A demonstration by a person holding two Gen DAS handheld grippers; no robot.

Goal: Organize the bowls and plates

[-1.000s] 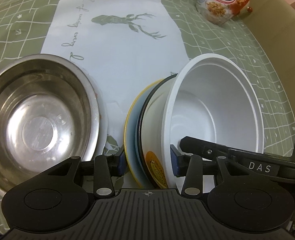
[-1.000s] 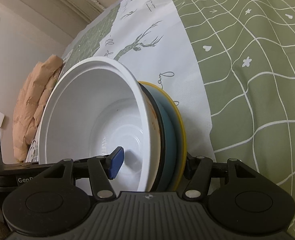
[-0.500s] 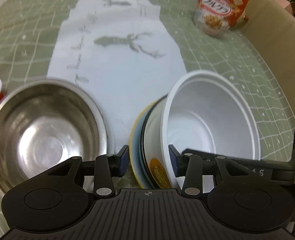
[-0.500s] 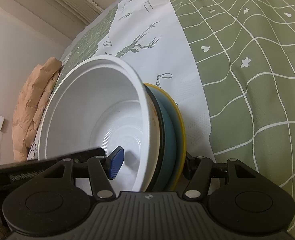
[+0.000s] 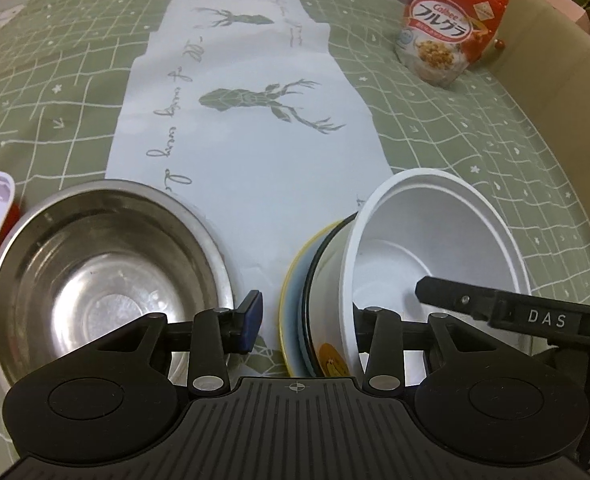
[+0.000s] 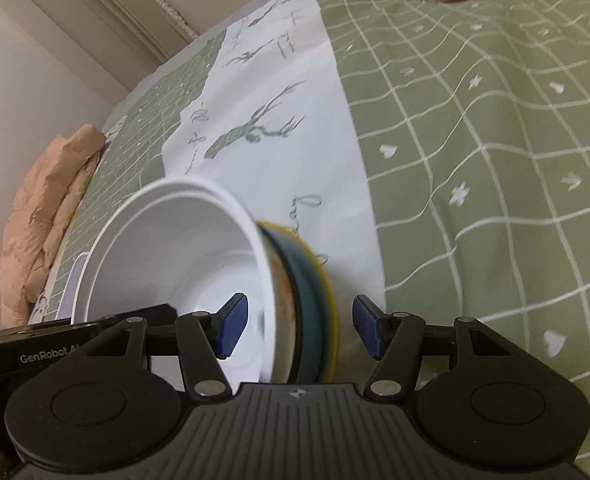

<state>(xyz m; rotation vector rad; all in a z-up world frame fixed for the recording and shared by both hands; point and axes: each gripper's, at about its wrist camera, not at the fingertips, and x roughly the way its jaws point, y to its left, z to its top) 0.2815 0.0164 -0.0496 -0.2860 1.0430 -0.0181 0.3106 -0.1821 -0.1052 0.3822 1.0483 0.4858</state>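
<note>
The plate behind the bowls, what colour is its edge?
Yellow, on the plate; clearest in the left wrist view.

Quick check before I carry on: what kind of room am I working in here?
Most likely a home dining table. A green checked tablecloth with a white deer-print runner covers it, a cereal bag stands at the far edge, and household bowls, like the steel bowl, sit on it.

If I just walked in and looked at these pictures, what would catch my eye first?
Probably the tilted stack of dishes in the near foreground, a white plastic bowl nested against a yellow-rimmed blue plate, with both hand-held grippers straddling it. Beside it sits a shiny steel bowl, and a red cereal bag stands far back.
</note>
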